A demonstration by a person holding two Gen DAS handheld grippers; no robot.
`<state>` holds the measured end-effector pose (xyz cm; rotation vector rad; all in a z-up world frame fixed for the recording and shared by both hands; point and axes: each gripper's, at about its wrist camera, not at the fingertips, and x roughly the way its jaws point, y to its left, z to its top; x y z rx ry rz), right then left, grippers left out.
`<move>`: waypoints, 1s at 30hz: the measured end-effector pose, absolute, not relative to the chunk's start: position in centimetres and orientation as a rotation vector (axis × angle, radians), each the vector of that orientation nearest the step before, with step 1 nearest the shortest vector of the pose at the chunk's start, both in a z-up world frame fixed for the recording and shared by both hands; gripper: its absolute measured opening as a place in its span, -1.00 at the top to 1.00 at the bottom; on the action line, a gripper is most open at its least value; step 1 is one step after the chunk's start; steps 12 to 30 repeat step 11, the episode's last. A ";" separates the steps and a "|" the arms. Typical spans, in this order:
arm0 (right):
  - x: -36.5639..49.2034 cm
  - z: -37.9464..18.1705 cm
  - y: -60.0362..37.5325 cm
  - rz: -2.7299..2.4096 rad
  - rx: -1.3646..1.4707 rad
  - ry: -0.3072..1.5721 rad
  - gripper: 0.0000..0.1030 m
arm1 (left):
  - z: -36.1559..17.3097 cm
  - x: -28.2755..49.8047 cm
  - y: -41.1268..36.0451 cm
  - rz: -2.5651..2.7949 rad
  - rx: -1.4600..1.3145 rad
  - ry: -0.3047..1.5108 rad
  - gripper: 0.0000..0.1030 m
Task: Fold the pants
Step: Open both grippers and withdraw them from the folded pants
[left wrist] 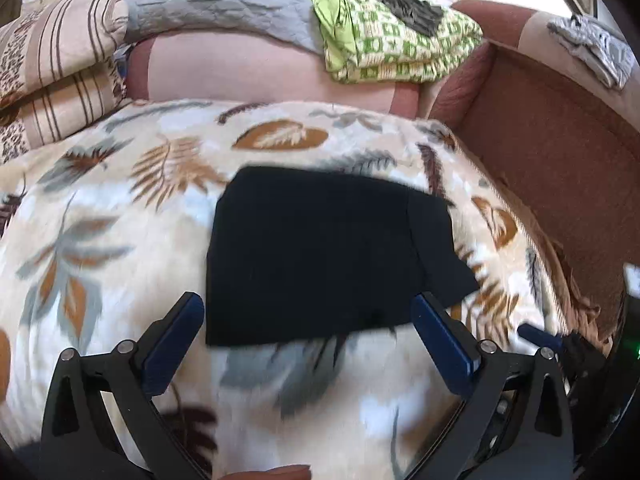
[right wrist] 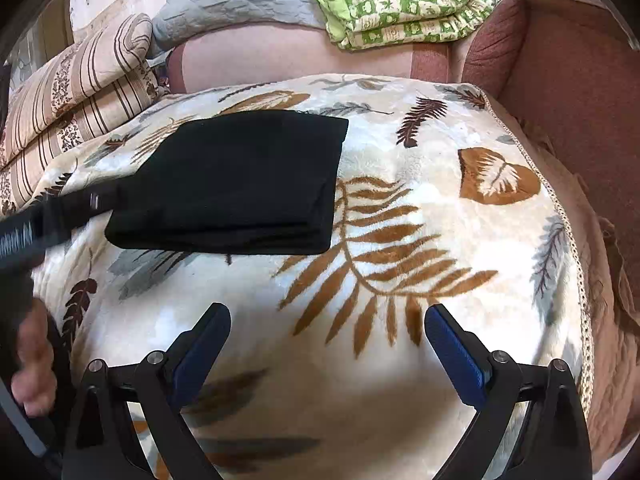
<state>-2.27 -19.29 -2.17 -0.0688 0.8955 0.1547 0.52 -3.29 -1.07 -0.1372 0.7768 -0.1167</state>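
Underneath, leaf-print blanket (right wrist: 400,160) on sofa (right wrist: 580,80).

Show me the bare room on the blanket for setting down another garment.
Widest free patch: right of the folded black pants, out to the leaf-print blanket's trimmed edge. Another strip lies between pants and right gripper. Crowded: left, by the striped pillows.

The folded pants (right wrist: 228,184) lie flat on the blanket (right wrist: 400,208) that covers the sofa seat. Behind them rises the sofa back (right wrist: 296,56), with a quilt (right wrist: 236,8) and a folded bedsheet (right wrist: 404,8) on top. Pillows (right wrist: 76,96) are stacked at the left, and the armrest (right wrist: 568,80) stands at the right.
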 end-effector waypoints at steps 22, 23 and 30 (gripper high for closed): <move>-2.6 -2.0 -19.3 0.146 -0.063 0.888 -0.91 | -1.4 -0.3 -4.5 -0.138 -0.064 0.758 -1.00; -2.6 -2.0 -19.3 0.146 -0.063 0.888 -0.91 | -1.4 -0.3 -4.5 -0.138 -0.064 0.758 -1.00; -2.6 -2.0 -19.3 0.146 -0.063 0.888 -0.91 | -1.4 -0.3 -4.5 -0.138 -0.064 0.758 -1.00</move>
